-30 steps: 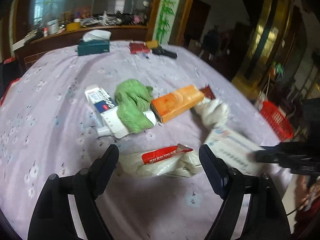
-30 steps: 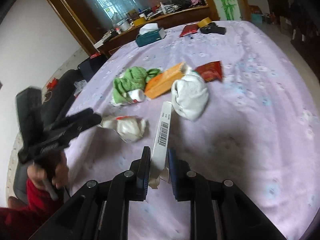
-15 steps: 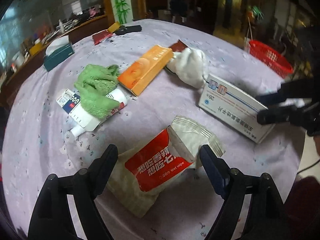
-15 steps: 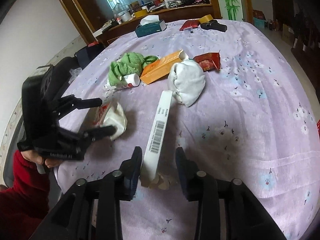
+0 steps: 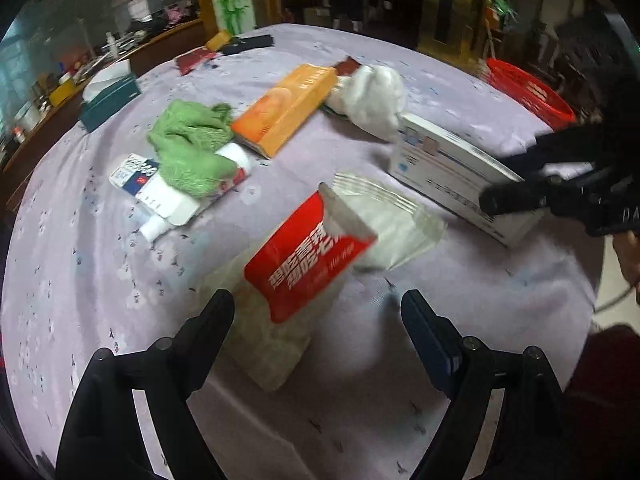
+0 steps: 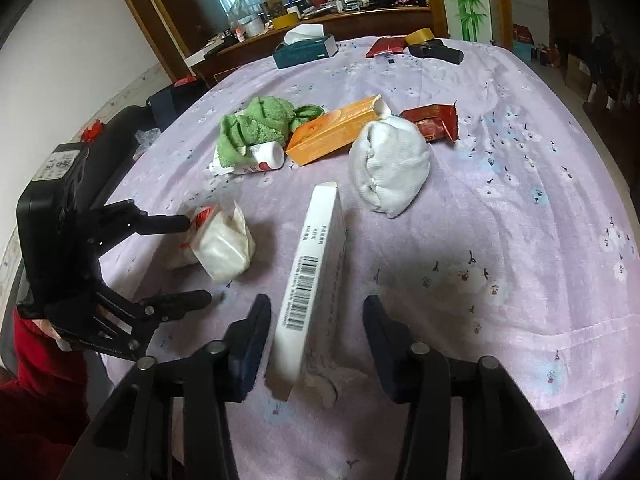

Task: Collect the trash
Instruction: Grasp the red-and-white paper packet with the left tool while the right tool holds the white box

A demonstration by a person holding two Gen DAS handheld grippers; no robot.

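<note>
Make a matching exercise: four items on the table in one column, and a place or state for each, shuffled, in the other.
1. white box
2. green cloth
3. wet-wipe packet
4. orange box

A. draped over a tube
B. between the open right hand-held gripper fingers
C. ahead of the open left hand-held gripper
D. beside the white bundle

Pairs: 1-B, 2-A, 3-C, 4-D

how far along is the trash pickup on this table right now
Early. Nothing looks collected: the orange box, green cloth, white bundle and red wrapper all lie on the tablecloth. The right gripper has just opened around the white box, gripping nothing. The left gripper is open over the wet-wipe packet. The red basket waits beyond.
</note>
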